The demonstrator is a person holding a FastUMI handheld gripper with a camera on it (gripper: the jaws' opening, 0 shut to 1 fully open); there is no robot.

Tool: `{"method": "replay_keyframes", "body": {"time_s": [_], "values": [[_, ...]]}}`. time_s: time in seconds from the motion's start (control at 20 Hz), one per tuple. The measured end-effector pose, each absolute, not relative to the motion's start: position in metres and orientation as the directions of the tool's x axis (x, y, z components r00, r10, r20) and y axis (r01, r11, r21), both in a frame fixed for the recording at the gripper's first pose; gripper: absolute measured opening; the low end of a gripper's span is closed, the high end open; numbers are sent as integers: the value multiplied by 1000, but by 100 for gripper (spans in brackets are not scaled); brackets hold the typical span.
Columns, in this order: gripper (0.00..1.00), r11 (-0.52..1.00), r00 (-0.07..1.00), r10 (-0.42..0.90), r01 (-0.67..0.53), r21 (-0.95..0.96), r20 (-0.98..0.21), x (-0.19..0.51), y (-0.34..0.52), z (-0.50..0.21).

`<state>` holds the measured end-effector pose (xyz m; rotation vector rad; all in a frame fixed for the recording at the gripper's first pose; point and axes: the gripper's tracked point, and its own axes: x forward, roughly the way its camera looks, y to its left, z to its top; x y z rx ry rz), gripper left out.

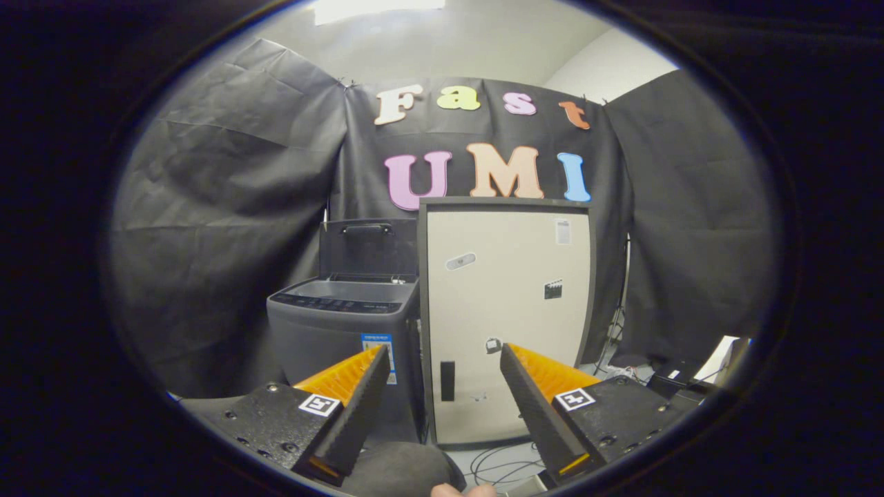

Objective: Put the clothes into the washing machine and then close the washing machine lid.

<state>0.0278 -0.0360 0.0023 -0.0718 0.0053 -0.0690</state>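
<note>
While the gripper [442, 355] hangs wide open w/ nothing between its fingers, the washing machine [342, 331] stands well ahead, beyond the left finger, lid [367, 247] raised upright at the back. Just beside it on the right stands a pale cabinet [507, 317] w/ a dark frame, seen between the fingers. Cables [501, 466] lie on the floor in front of it. Low between the fingers sits a dark rounded shape [400, 469], possibly cloth; can't tell.

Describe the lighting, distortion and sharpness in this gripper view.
Gripper view: a bright ceiling light blows out; fisheye bows the cabinet edges; the washer with raised lid sits dim but sharp; the open gripper fingers are in focus, holding nothing.
</note>
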Motion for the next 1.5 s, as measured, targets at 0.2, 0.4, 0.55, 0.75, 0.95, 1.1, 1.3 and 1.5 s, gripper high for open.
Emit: {"method": "replay_keyframes", "body": {"time_s": [0.2, 0.4, 0.55, 0.75, 0.95, 1.1, 1.3, 1.5], "values": [[98, 995, 998, -70, 69, -72, -2, 28, -36, 3], [97, 995, 998, -68, 67, -74, -3, 29, -36, 2], [98, 995, 998, -66, 65, -81, -3, 29, -34, 2], [98, 996, 999, -34, 35, -80, 2, 29, -21, 6], [97, 989, 999, 7, -1, -146, 38, 48, 5, 32], [97, 990, 999, 45, -41, -137, 27, 73, 35, 44], [97, 986, 995, 98, -95, -137, 19, 115, 77, 66], [97, 984, 990, 139, -138, -114, -1, 163, 116, 81]]}}
